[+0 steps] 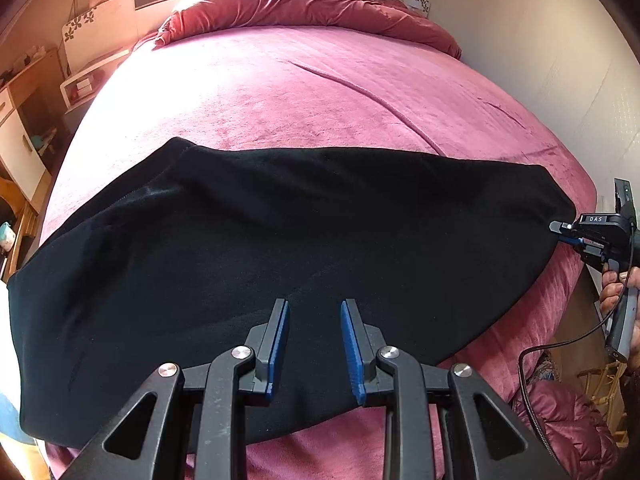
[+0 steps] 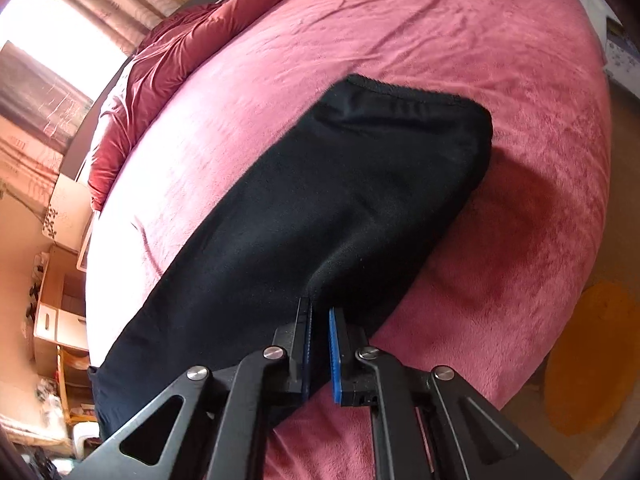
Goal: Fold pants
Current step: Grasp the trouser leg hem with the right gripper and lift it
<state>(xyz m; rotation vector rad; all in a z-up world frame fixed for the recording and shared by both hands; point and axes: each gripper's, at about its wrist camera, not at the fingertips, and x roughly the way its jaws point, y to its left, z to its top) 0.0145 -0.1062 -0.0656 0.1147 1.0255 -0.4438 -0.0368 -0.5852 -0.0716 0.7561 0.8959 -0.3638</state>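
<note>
Black pants (image 1: pixel 280 232) lie stretched sideways across the pink bed cover (image 1: pixel 280 92). My left gripper (image 1: pixel 314 308) hovers over their near edge. Its blue pads stand apart, with flat cloth showing in the gap and nothing pinched. At the far right end of the pants, a hand (image 1: pixel 612 292) holds my right gripper (image 1: pixel 557 227), which bites the cloth's edge. In the right wrist view that gripper (image 2: pixel 319 314) is shut on a raised ridge of the pants (image 2: pixel 360 184). From there the pants run away to a rounded far end.
A crumpled red duvet (image 1: pixel 304 0) is piled at the head of the bed. Wooden shelves and a cabinet (image 1: pixel 24 120) stand to the left, and a pale wall (image 1: pixel 560 60) to the right. A maroon padded jacket (image 1: pixel 560 420) and an orange rug (image 2: pixel 596 360) lie beside the bed.
</note>
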